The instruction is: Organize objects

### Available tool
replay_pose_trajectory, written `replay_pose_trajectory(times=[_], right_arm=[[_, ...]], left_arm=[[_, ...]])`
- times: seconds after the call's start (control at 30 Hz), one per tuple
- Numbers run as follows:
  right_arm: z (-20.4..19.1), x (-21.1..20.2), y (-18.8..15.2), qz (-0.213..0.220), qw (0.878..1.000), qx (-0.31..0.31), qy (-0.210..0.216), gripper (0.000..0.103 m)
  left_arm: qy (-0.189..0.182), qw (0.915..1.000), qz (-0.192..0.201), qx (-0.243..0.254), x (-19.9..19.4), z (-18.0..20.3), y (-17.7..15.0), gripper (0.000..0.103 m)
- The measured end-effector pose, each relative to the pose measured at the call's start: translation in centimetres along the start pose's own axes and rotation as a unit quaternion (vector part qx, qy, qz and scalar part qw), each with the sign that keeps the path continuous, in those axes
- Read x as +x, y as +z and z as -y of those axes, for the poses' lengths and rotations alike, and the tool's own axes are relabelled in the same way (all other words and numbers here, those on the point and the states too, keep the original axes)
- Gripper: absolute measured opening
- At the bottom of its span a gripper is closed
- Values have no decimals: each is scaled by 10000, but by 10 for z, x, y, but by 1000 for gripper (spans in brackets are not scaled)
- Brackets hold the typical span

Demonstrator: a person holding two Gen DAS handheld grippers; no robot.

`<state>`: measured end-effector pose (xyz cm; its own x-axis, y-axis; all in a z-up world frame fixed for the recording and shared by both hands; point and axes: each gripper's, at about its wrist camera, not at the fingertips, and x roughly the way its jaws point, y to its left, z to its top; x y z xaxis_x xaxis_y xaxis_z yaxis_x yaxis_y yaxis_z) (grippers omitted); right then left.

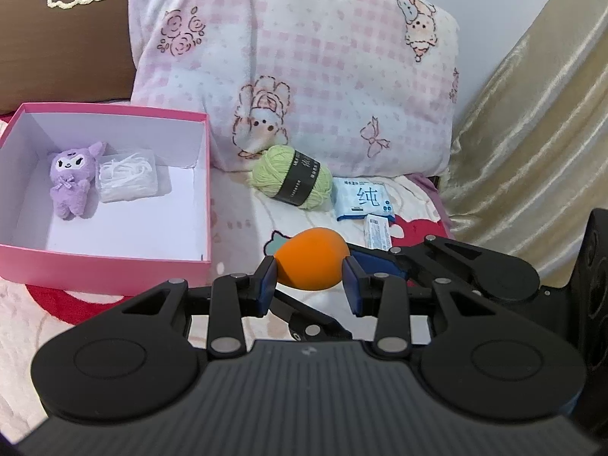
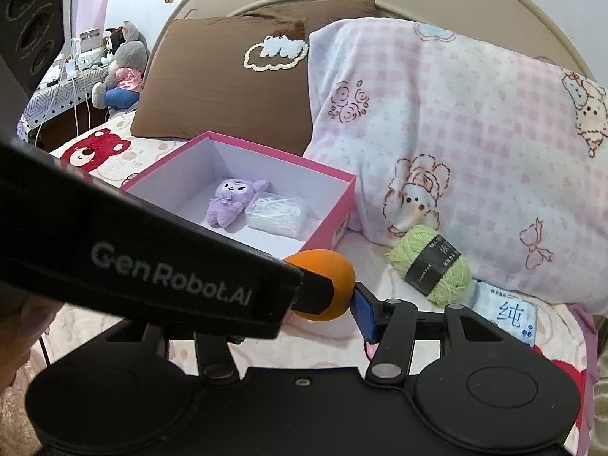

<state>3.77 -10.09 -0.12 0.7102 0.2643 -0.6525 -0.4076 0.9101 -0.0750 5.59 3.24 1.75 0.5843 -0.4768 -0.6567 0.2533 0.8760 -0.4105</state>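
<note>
An orange egg-shaped sponge (image 1: 311,261) sits between the blue pads of my left gripper (image 1: 309,285), which touch its sides. My right gripper (image 2: 342,304) reaches in from the right and also touches the sponge (image 2: 323,285); its left finger is hidden behind the left gripper's body. The open pink box (image 1: 114,266) holds a purple plush (image 1: 72,178) and a clear bag of white string (image 1: 127,178). A green yarn ball (image 1: 290,176), a blue wipes pack (image 1: 361,199) and a small packet (image 1: 378,231) lie on the bed.
A pink checked pillow (image 1: 304,68) and a brown pillow (image 1: 64,45) stand behind the objects. A gold curtain (image 1: 532,133) hangs at the right. In the right wrist view a bedside table (image 2: 64,83) with plush toys stands at the far left.
</note>
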Motion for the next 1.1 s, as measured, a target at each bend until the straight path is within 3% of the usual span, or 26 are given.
replay_pose_trajectory(times=[0.4, 0.67, 0.83, 1.1], right_arm=[[-16, 15, 23, -102, 9995, -210, 219, 59], [-23, 27, 35, -50, 9974, -153, 709, 60], [-31, 40, 39, -10, 9942, -335, 1019, 67], [-41, 85, 60, -257, 9889, -289, 1437, 71]], left_arm=[[62, 9995, 152, -281, -12, -30, 7, 36], [69, 9986, 274, -453, -23, -60, 5, 36], [93, 9981, 303, -525, -24, -77, 5, 36], [511, 9958, 322, -682, -13, -108, 12, 36]])
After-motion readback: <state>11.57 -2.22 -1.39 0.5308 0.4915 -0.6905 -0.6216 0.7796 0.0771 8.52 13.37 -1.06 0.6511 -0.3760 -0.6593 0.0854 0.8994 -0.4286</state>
